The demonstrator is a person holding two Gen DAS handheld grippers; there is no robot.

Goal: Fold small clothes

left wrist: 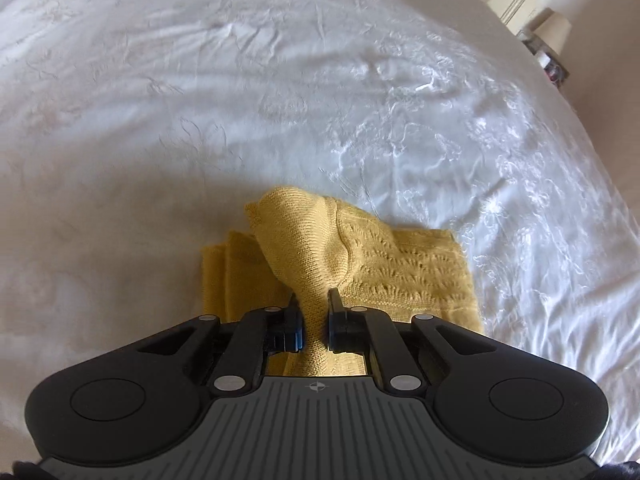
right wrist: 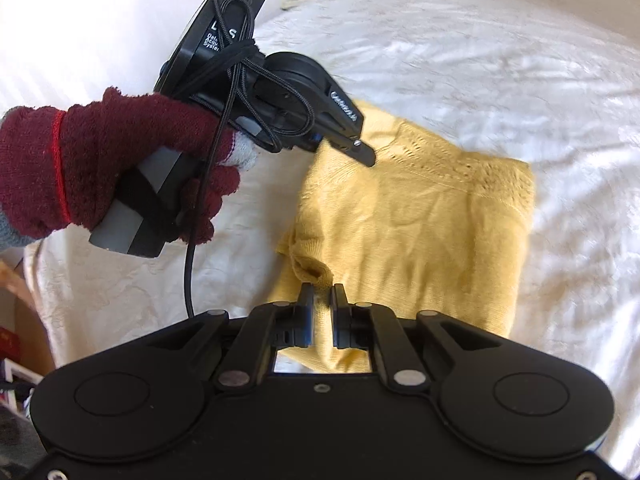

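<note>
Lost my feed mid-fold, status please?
Left hand-held gripper shut on yellow knit. Right hand-held gripper shut on its near edge. Knit on white bedspread. Nothing in the way.

We can read little here. In the right wrist view, the black housing [right wrist: 224, 28] of the left claw, held up at the far left by a gloved hand [right wrist: 100, 164], carries white print: large letters partly hidden by a cable, then smaller lines beginning "Data", "Acqu" and "Syste", cut off at the edge. On that claw's finger arm [right wrist: 343, 106] we see a short white word, too blurred to read. In the left wrist view we find no legible text.
</note>
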